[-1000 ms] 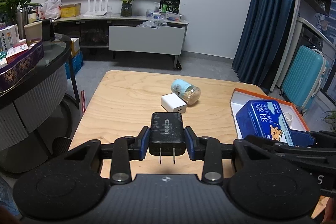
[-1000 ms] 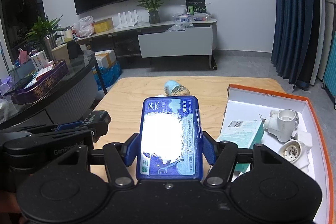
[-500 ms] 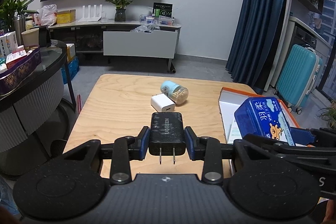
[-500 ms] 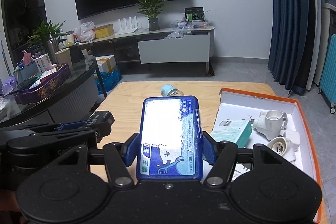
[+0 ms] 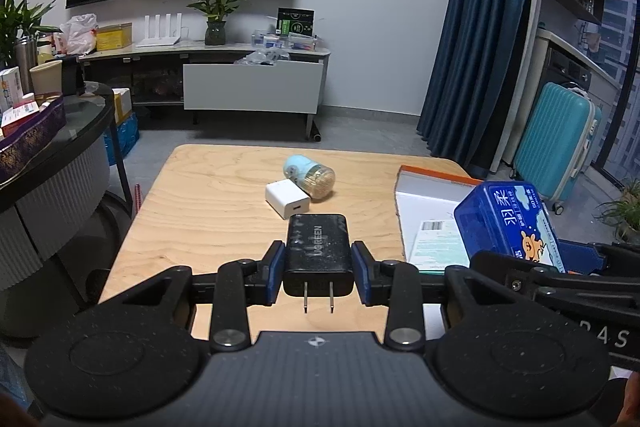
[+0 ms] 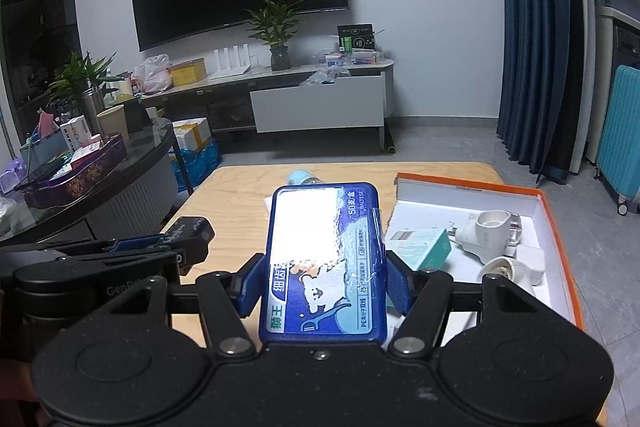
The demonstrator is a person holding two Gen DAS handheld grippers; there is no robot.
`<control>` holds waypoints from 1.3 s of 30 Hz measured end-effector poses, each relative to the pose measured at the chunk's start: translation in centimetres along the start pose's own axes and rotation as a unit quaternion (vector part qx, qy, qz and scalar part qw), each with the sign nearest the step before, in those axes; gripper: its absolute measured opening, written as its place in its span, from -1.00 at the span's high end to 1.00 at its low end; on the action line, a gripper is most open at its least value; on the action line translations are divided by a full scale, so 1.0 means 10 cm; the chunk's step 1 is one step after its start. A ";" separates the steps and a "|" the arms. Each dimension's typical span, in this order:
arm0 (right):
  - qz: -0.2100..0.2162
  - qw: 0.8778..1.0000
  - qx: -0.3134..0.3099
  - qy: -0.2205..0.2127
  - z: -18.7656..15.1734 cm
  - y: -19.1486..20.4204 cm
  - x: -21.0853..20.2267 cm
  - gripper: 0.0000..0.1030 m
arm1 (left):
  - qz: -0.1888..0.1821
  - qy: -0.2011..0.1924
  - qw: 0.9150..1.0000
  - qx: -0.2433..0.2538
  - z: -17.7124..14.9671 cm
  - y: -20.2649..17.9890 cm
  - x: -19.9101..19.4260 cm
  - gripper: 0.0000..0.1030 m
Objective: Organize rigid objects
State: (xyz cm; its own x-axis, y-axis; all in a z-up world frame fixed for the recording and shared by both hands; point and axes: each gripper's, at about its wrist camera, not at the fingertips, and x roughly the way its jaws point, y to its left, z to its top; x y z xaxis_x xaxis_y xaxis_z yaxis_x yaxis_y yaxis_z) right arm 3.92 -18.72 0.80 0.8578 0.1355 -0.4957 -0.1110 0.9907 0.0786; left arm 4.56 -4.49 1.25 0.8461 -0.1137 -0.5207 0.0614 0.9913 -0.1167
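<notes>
My left gripper (image 5: 319,273) is shut on a black wall charger (image 5: 319,251), prongs toward the camera, above the wooden table (image 5: 216,203). My right gripper (image 6: 325,283) is shut on a blue floss-pick box (image 6: 325,259), which also shows at the right of the left wrist view as the blue box (image 5: 510,223). An orange-edged white box (image 6: 536,211) lies open at the table's right, holding a teal carton (image 6: 424,247) and white lamp sockets (image 6: 490,233). On the table lie a white charger (image 5: 287,198) and a toothpick jar (image 5: 310,175) on its side.
A round glass-topped side table (image 6: 132,163) with boxes stands at the left. Beyond the table are a TV cabinet (image 5: 252,91), a potted plant (image 5: 216,7), blue curtains (image 5: 480,47) and a teal suitcase (image 5: 556,143) at the right.
Both grippers have drawn back from the table with their loads still held; the table's items and the open box appear farther off and more of the room shows.
</notes>
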 end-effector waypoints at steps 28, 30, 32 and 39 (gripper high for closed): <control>-0.024 0.999 0.031 -0.007 -0.12 -0.33 -0.14 -0.45 | -0.014 0.016 1.000 -0.012 -0.11 0.25 0.09 0.52; -0.024 0.999 0.039 -0.002 -0.14 -0.40 -0.10 -0.45 | -0.024 0.024 0.999 -0.008 -0.18 0.30 0.07 0.50; -0.023 0.999 0.044 0.002 -0.16 -0.44 -0.07 -0.45 | -0.046 0.029 0.998 -0.027 -0.22 0.35 0.07 0.49; -0.014 0.998 0.056 0.007 -0.22 -0.52 -0.04 -0.45 | -0.080 0.052 0.994 0.058 -0.61 0.23 -0.21 -0.23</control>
State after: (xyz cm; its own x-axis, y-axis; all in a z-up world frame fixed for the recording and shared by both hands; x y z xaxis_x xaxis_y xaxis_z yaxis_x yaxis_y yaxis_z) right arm 3.03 -23.90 -1.26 0.8521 0.1087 -0.5119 -0.0294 0.9866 0.1606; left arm -0.25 -2.40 -3.07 0.7615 -0.2701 -0.5892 0.2557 0.9605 -0.1100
